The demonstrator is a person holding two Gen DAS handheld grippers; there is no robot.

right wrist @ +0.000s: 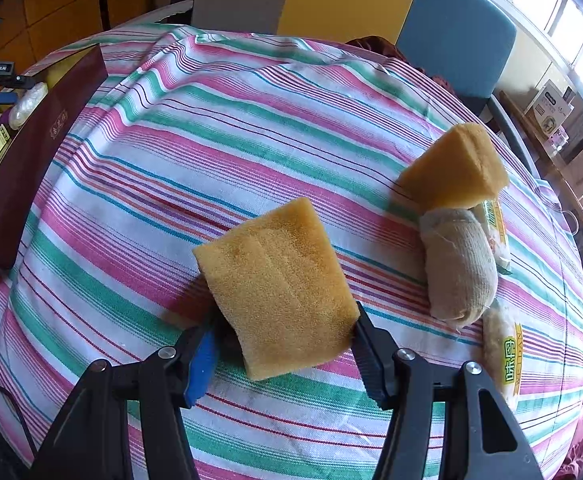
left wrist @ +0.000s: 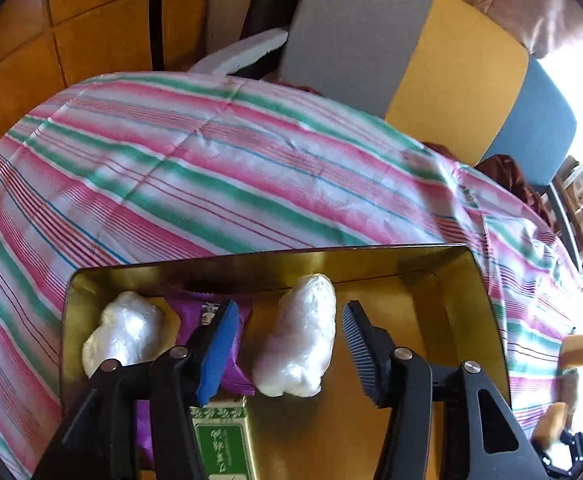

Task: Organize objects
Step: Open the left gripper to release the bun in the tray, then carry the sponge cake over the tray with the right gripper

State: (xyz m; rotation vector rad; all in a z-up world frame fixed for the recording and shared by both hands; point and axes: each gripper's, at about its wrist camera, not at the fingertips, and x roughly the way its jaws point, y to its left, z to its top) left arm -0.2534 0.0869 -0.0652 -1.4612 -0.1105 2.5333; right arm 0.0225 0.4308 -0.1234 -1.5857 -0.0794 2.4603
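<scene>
1. Gold tray [left wrist: 463, 280] sits at the striped cloth's [left wrist: 211, 168] near edge; my left gripper [left wrist: 287, 344] hangs over it, jaws apart around a white packet [left wrist: 297, 336], pads not touching.
2. My right gripper [right wrist: 283, 344] is clamped on a sponge [right wrist: 279, 288].
3. Open cloth lies beyond; a second sponge [right wrist: 451, 168] and sock [right wrist: 459, 264] crowd the right edge.

Both the left gripper [left wrist: 291, 344] and the right gripper [right wrist: 283, 344] are being seen as black linkages with silver screws, one blue pad and one dark ribbed pad each.
</scene>
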